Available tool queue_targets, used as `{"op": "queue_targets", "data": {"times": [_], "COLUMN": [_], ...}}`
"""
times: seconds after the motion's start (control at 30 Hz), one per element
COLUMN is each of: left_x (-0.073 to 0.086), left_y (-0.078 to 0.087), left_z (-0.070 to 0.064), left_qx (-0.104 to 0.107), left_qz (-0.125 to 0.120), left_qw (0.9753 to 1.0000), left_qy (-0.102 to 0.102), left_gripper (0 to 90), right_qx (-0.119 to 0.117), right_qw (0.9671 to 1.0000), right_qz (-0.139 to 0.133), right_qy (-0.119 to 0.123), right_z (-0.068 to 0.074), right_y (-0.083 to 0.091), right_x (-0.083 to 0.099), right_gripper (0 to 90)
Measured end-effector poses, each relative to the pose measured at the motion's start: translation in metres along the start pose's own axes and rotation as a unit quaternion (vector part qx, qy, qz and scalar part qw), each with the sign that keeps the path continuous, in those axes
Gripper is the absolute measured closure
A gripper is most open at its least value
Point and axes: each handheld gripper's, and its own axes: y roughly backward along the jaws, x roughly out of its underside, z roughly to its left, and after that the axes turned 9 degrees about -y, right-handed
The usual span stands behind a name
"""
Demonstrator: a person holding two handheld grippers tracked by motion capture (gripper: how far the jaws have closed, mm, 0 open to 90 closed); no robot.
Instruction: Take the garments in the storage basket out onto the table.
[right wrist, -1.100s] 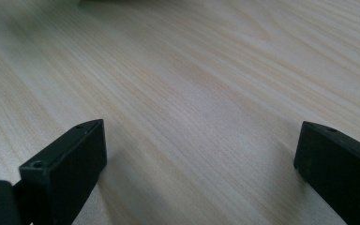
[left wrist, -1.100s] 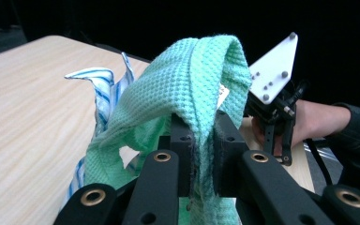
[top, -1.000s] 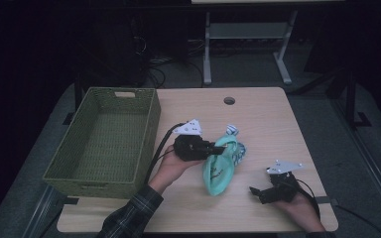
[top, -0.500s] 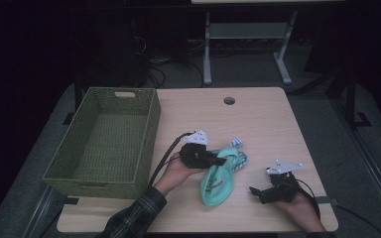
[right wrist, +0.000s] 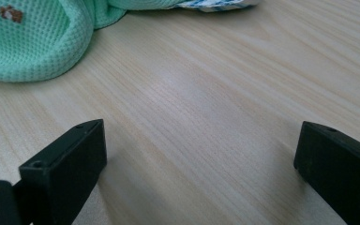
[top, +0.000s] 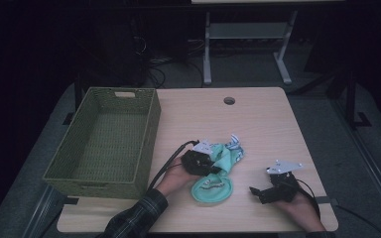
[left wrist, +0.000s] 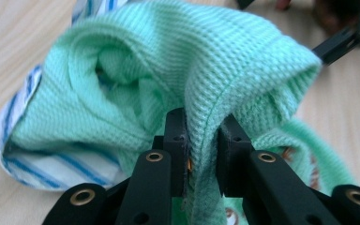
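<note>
A mint-green knit garment (top: 213,186) with a blue-and-white striped lining lies bunched near the front middle of the wooden table (top: 258,124). My left gripper (top: 213,166) is shut on a fold of that garment (left wrist: 206,93), and the cloth is pinched between its two black jaws and drapes over them. The left gripper (left wrist: 201,140) holds the fold just above the tabletop. My right gripper (top: 256,193) rests low at the front right with its jaws wide open and nothing between them. In the right gripper view (right wrist: 197,154) the garment's edge (right wrist: 28,42) lies ahead at the upper left.
A green woven basket (top: 149,124) stands empty on the table's left side. A round cable hole (top: 229,100) sits near the far edge. Bare wood (right wrist: 206,103) spreads ahead of the right gripper. Cables trail from both grippers toward the front edge.
My left gripper, holding the garment, has moved toward the front of the table and dragged the cloth with it. The right gripper has stayed in place.
</note>
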Motion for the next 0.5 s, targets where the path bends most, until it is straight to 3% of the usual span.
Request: {"op": "queue_targets", "data": {"times": [0.13, 0.23, 0.3, 0.5], "left_x": [0.003, 0.001, -0.001, -0.003], "left_y": [-0.001, 0.004, 0.011, 0.036], "left_z": [0.000, 0.000, 0.000, -0.004], "left_qx": [-0.004, -0.012, -0.022, -0.028], "left_qz": [-0.002, -0.002, -0.005, -0.023], "left_qw": [1.0000, 0.9999, 0.9997, 0.9992], "left_qy": [0.001, 0.003, 0.006, 0.019], "left_gripper": [72.6, 61.5, 55.8, 51.1], "right_qx": [-0.001, -0.003, -0.003, -0.004], "right_qw": [1.0000, 1.0000, 1.0000, 1.0000], "right_qz": [0.002, 0.002, 0.002, 0.002], "right_qy": [-0.001, 0.001, 0.001, 0.002], "right_z": [0.000, 0.000, 0.000, 0.000], "right_y": [0.000, -0.001, -0.001, -0.002], "right_x": [-0.001, -0.002, -0.002, -0.002], "right_gripper": [2.4, 2.4, 2.4, 2.4]}}
